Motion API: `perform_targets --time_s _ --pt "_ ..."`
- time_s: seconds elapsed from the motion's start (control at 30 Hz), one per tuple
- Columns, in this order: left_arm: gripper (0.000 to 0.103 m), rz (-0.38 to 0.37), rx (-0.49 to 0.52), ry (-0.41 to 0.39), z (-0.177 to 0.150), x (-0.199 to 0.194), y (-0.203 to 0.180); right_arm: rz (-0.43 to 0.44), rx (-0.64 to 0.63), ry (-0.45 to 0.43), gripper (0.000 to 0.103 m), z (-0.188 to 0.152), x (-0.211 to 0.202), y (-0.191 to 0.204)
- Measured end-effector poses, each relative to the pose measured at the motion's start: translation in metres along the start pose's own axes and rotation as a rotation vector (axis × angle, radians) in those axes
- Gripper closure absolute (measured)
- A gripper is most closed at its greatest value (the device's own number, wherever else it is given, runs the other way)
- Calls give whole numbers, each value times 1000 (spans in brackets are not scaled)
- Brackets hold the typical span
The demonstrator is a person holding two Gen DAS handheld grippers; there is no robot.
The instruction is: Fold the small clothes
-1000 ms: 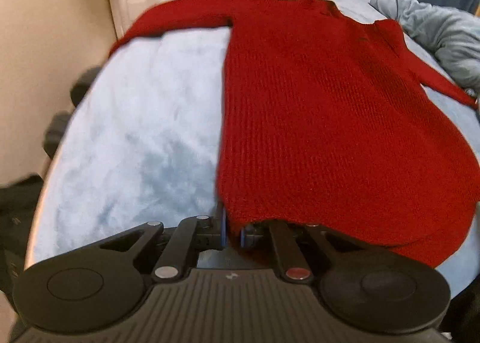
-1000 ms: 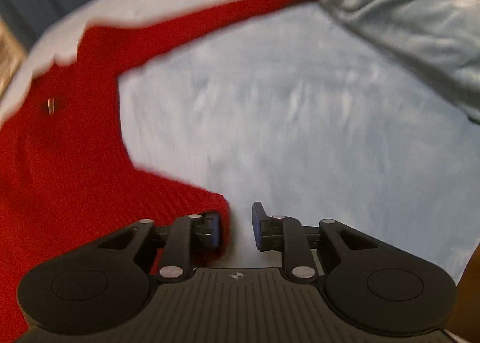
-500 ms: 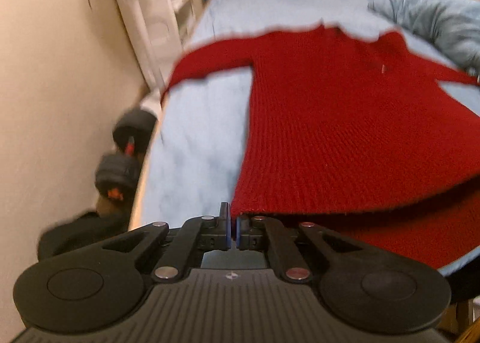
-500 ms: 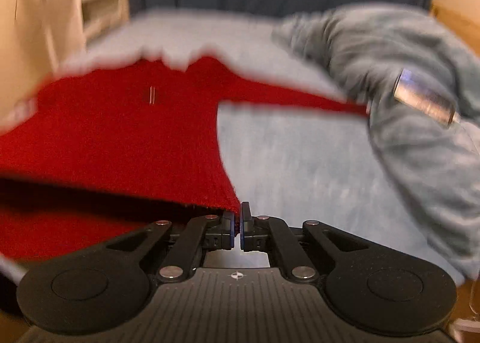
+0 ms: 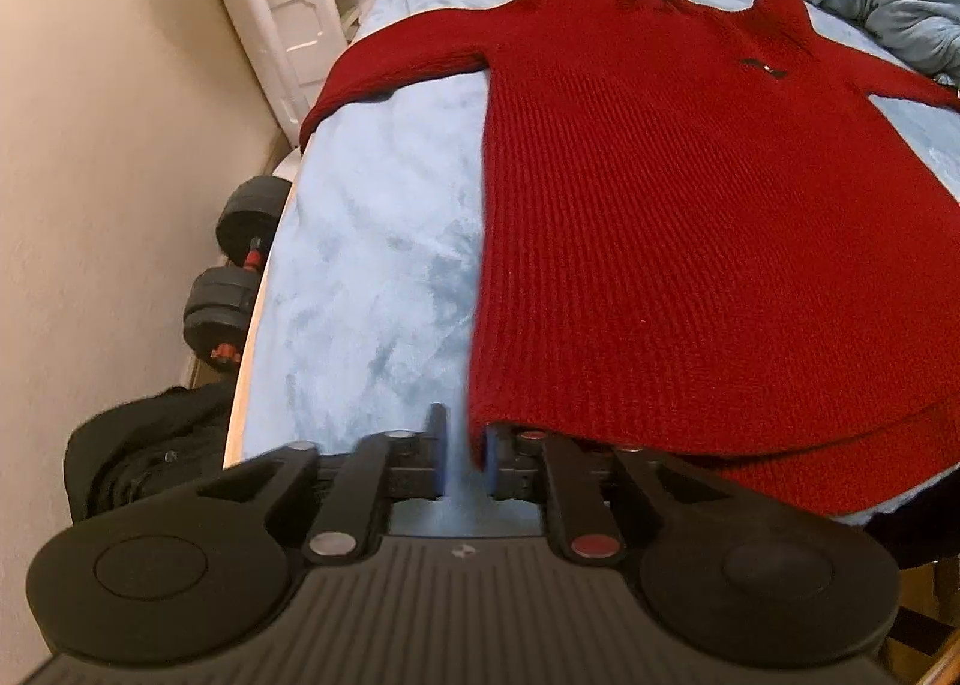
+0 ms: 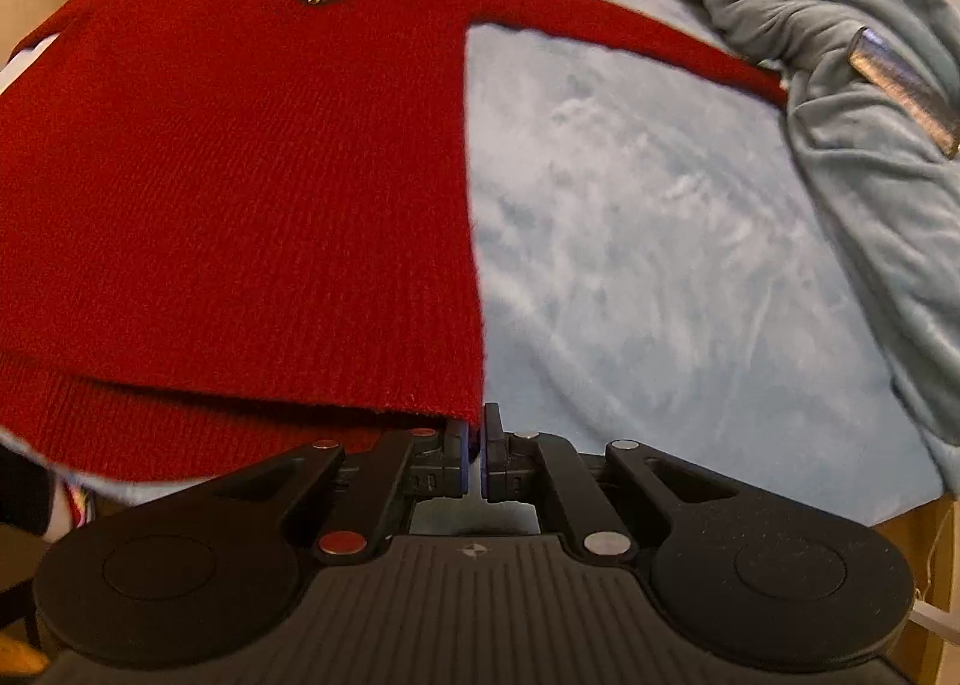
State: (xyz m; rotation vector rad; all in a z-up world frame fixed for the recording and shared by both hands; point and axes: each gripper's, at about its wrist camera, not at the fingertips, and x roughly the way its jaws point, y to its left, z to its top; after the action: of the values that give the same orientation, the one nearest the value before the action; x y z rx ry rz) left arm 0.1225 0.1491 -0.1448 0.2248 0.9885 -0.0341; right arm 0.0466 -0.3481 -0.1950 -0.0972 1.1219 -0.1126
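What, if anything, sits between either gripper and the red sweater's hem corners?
Nothing visible. The right gripper is shut on the red sweater at one hem corner. The left gripper is opening, with the other corner in the gap. Only the bare blue bedcover lies alongside.

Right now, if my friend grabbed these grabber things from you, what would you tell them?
Left gripper: jaws opening, the red sweater hem corner between them, no longer pinched.
Right gripper: shut on the other hem corner.
The sweater lies spread face up on the blue bed, sleeves out to both sides; one cuff reaches the rumpled blanket.
Done: sweater laid out flat.
Left: every fold, probably sleeves in first, then the body.
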Motion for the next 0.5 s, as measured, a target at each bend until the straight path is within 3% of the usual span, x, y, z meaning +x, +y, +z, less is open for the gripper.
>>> perform_targets --time_s 0.03,0.07,0.1,0.17,0.23,0.3,0.43,0.5 --pt "59 -8 -12 4 -2 -4 2 0 16 42 99 -2 1 0" --pt "27 -8 -22 2 -4 -10 3 6 31 68 96 -5 0 -1" --pt "9 10 -33 -13 -8 -17 4 19 46 67 92 -7 -5 -3" --pt "2 34 -39 -58 -17 -34 3 23 85 25 87 -11 -23 -3" --pt "0 38 -47 -80 -22 -49 1 17 127 -43 67 -12 -48 0" --pt "0 25 -48 -100 -25 -65 -6 24 148 -136 54 -13 -75 8" --pt "0 7 -43 -168 -15 -96 -37 99 126 -321 41 -18 -122 42" --pt "0 -16 -49 -204 -9 -113 -54 115 105 -369 40 -19 -137 63"
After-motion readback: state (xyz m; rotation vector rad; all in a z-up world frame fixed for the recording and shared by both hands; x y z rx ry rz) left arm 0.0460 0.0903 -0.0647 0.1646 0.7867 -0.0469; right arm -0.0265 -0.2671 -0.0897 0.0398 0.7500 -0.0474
